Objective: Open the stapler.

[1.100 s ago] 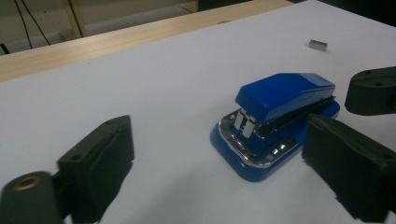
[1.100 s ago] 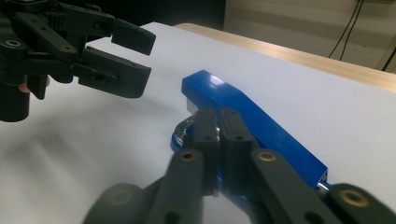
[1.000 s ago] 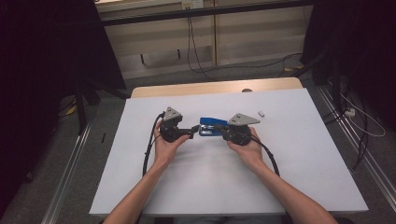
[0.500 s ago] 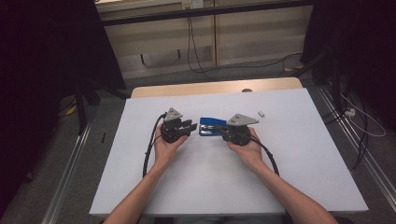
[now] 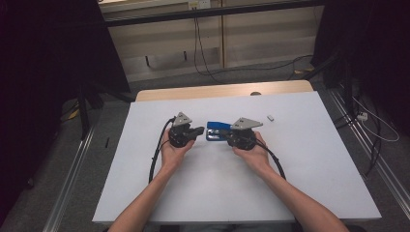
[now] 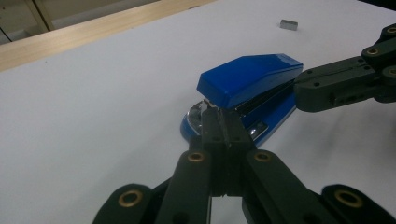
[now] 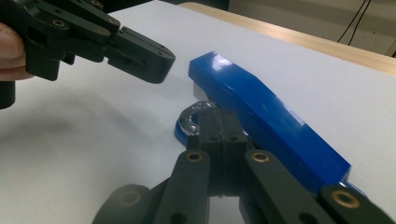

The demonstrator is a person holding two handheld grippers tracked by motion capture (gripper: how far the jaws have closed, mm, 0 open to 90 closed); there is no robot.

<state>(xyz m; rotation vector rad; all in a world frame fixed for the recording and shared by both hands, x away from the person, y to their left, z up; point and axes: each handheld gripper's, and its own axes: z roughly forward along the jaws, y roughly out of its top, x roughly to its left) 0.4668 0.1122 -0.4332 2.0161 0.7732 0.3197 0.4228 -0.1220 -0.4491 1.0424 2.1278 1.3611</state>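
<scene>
A blue stapler [image 5: 216,126] lies on the white table [image 5: 300,159], between the two grippers. In the left gripper view my left gripper [image 6: 218,116] has its jaws pressed together just in front of the stapler's [image 6: 250,77] metal nose. They have just been closing, with nothing between them. My right gripper [image 7: 219,116] is shut too, its jaws lying along the near side of the stapler [image 7: 252,98], tips by the chrome base. From the high view the left gripper [image 5: 200,129] and right gripper [image 5: 225,137] point toward each other.
A small grey block [image 5: 270,117] lies on the table behind and right of the stapler. A wooden strip [image 5: 222,91] edges the far side. Black cables [image 5: 155,154] trail from both grippers toward the person. Floor rails and cords flank the table.
The left gripper's jaws have gone from wide open to closed beside the stapler's front. Both hands and the stapler have kept their places.
</scene>
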